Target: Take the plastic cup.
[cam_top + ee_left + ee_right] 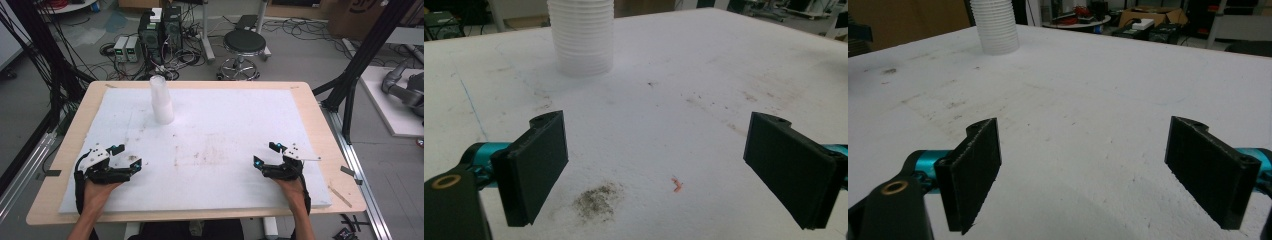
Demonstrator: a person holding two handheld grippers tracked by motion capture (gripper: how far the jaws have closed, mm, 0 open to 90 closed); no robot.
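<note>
Near edge: 2 forearms entering from the bottom of the high view, each hand gripping 1 black two-jaw gripper.
Left gripper (128,157): resting low over the near-left part of the white foam sheet (225,125), jaws standing well apart, nothing between them.
Between left jaws: bare sheet with a grey smudge of dirt (596,201) and a small orange scrap (677,184).
Right gripper (266,154): near-right part of the sheet, jaws spread wide, nothing held, only stained foam between them.
Gap between grippers: well apart, each near its own side of the sheet.
Middle of sheet: faint brown stains, otherwise bare.
Tall stack of white ribbed plastic cups (161,100): standing upright on the far-left part of the sheet, well apart from both grippers, untouched.
Light wooden table (320,125): showing as a border around the sheet.
Floor beyond: round black stool (244,42) past the far edge.
</note>
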